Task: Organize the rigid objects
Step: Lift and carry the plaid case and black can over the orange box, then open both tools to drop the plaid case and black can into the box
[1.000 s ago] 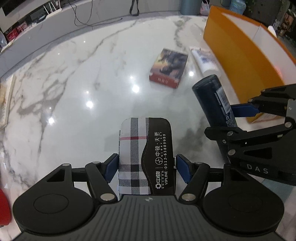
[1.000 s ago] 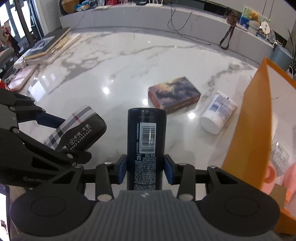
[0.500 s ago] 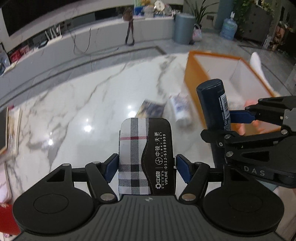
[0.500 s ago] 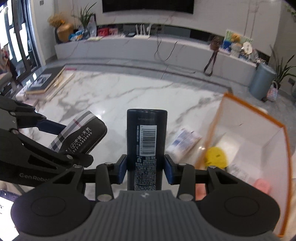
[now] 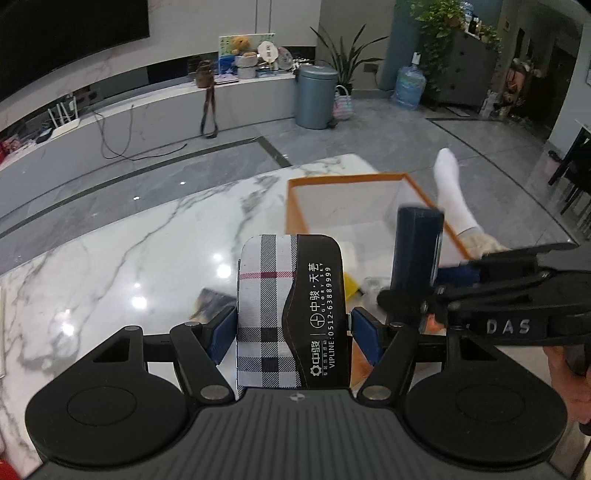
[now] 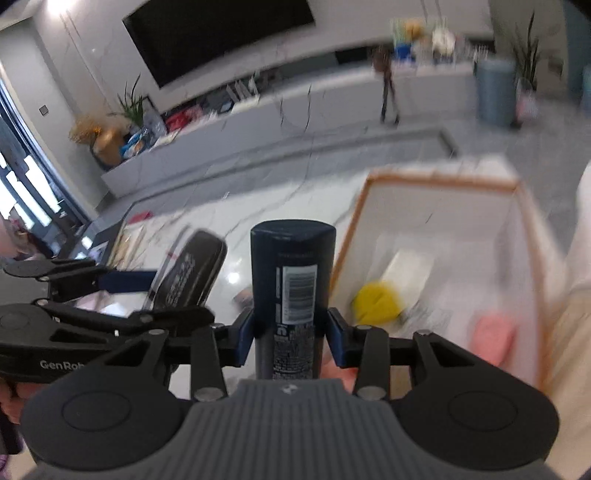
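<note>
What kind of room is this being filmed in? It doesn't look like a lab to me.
Most likely a home living room: a big dark television hangs above a long low media bench, with houseplants and a grey pedal bin nearby.

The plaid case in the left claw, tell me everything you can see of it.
The plaid case is a flat, round-cornered pouch: one side white, black and red check fabric, the other dark leather-like material with white Chinese lettering and a phone number. It points forward, lifted off the marble table, pinched at both edges by the left claw and its blue pads.
</note>
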Tool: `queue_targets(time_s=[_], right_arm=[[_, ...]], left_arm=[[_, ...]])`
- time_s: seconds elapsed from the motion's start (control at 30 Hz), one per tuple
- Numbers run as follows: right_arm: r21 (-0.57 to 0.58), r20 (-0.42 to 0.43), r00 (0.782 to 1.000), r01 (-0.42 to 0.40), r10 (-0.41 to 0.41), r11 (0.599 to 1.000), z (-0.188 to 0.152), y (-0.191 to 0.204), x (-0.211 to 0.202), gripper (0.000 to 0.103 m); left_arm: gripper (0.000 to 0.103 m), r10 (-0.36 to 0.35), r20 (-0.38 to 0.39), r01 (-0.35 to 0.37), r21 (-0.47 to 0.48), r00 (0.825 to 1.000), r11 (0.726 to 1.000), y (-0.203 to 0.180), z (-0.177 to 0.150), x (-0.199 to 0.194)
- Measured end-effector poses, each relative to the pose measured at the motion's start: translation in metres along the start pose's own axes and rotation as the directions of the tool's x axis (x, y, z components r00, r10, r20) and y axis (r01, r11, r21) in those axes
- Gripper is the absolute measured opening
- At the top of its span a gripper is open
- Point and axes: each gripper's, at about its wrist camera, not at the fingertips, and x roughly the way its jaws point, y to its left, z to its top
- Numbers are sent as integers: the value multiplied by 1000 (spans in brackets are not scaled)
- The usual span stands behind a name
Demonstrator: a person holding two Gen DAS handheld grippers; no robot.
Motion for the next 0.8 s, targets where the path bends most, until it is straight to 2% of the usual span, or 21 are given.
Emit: queue_targets(time_s=[0.17,0.43,0.6,0.8], right_arm=[[-20,22,993,119,-119,993,5,-20,-5,41],[-21,21,963,270,-269,963,1,-78,16,41],[14,-17,956,294,-294,956,-2,-105,41,41],[24,-49,955,293,-292,956,-5,-119,74,41]], left_arm=[[77,-21,-15,21,32,1000,999,-26,14,25],[77,-51,-51,59,177,997,983,-65,38,81],[77,-35,-100,60,260,994,964,-74,45,122],[78,11,-155,51,385,988,921,-80,36,153]])
